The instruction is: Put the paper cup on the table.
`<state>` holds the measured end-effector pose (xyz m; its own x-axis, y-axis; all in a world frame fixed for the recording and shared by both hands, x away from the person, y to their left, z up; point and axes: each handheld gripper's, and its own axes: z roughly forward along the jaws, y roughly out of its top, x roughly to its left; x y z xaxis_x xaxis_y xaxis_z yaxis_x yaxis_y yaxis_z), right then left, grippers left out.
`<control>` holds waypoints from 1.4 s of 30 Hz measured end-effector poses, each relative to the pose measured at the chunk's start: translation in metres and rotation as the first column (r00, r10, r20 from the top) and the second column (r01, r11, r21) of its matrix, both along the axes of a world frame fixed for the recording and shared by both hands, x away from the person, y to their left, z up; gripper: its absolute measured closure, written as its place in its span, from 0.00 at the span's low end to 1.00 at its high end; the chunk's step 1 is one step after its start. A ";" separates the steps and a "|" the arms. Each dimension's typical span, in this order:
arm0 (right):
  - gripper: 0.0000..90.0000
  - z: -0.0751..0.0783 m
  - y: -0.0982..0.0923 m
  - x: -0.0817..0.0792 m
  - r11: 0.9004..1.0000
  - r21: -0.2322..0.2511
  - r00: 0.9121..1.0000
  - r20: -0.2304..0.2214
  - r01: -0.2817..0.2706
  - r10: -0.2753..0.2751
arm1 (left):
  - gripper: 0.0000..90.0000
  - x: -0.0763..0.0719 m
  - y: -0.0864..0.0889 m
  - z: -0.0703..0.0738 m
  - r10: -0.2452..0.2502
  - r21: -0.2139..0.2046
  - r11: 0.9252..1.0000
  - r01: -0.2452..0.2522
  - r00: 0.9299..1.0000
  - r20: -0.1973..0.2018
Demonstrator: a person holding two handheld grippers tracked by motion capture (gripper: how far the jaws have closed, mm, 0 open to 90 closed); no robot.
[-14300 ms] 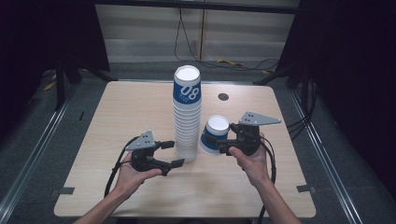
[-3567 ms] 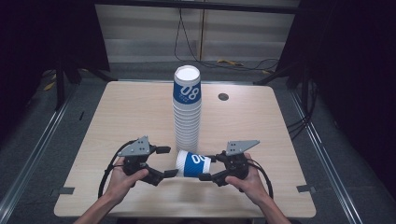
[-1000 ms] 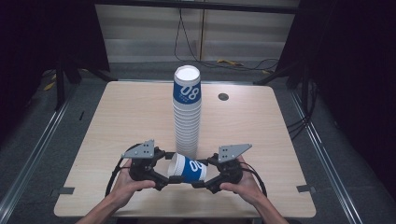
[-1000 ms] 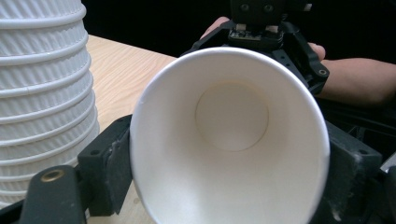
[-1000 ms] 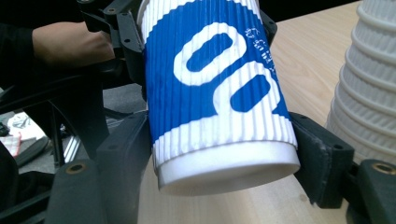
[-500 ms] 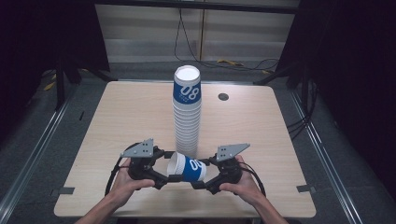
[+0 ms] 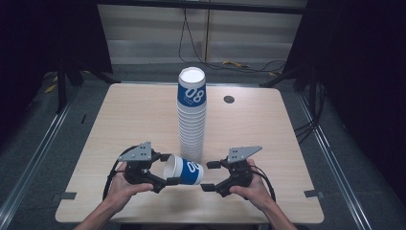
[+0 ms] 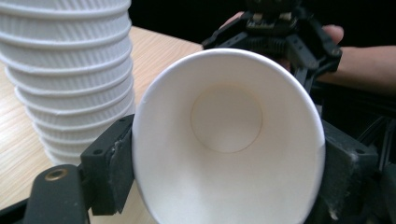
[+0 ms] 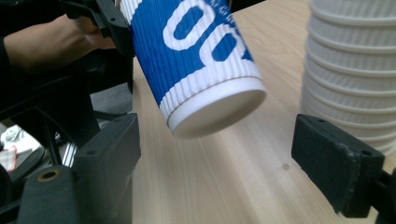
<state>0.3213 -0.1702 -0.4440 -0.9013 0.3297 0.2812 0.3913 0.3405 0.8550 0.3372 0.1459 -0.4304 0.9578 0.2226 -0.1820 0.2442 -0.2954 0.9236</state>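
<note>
A blue and white ribbed paper cup (image 7: 184,169) lies on its side in the air near the table's front edge. My left gripper (image 7: 168,169) is shut on its rim end; in the left gripper view I look straight into its white mouth (image 8: 227,140), with a pad (image 8: 112,168) pressed on each side. My right gripper (image 7: 209,176) stands open just off the cup's base (image 9: 219,109), and its jaws have just been opening. In the right gripper view the pads (image 9: 336,161) stand wide apart, clear of the cup. A tall stack of cups (image 7: 191,117) rises behind.
The stack stands mid-table, close behind both grippers, and shows beside the cup (image 8: 70,74) in the left gripper view and at right (image 9: 355,65) in the right gripper view. A small dark round grommet (image 7: 229,99) sits at the back right of the wooden table (image 7: 268,129).
The right gripper's jaws have spread and let go of the cup's base, drawing slightly to the right. The left gripper keeps hold of the cup, which has barely moved.
</note>
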 end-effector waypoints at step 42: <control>0.17 0.005 -0.062 -0.007 0.912 -0.036 0.908 0.124 0.408 -0.401 | 0.21 0.036 0.063 0.007 0.296 0.287 0.921 -0.264 0.952 -0.075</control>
<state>0.3141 -0.2322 -0.4392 -0.7115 0.6853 0.1556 0.4099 0.2249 0.8840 0.3735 0.2087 -0.4234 0.8252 0.5348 -0.1818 0.4529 -0.4342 0.7787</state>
